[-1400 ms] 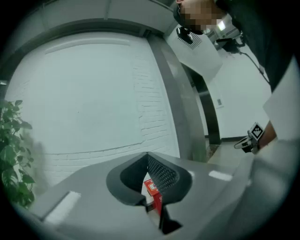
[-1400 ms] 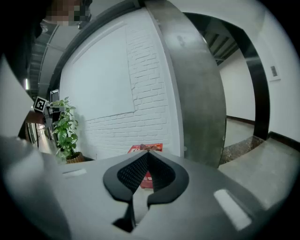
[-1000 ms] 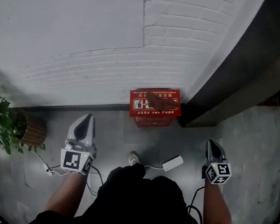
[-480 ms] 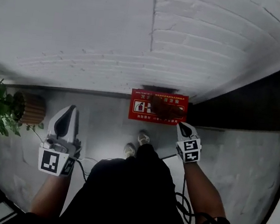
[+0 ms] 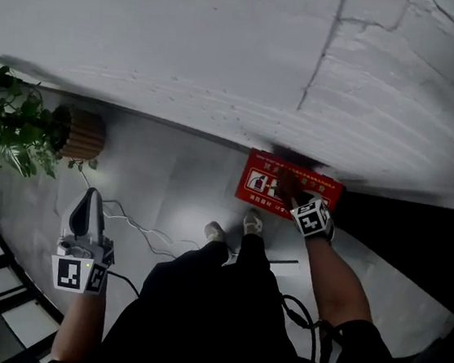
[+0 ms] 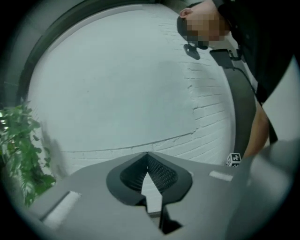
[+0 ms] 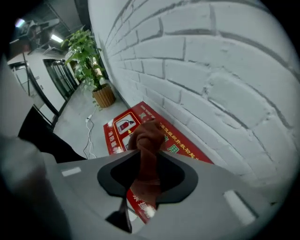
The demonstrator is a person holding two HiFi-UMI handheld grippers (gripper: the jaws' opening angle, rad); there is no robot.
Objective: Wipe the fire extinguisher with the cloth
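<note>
My right gripper (image 7: 149,153) has just been opening its jaws round the cloth (image 7: 146,136), lower centre; a shallow bite could drop it. My left gripper (image 6: 148,154) is closed, empty.

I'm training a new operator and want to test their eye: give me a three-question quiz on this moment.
1. True or false: the left gripper is shut and empty.
2. Which gripper has the cloth between its jaws?
3. The cloth lies on: A) the floor, B) the red box, C) the plant pot.
Key: 1 true. 2 the right gripper; its jaws have just been opening, cloth between them. 3 B.
</note>
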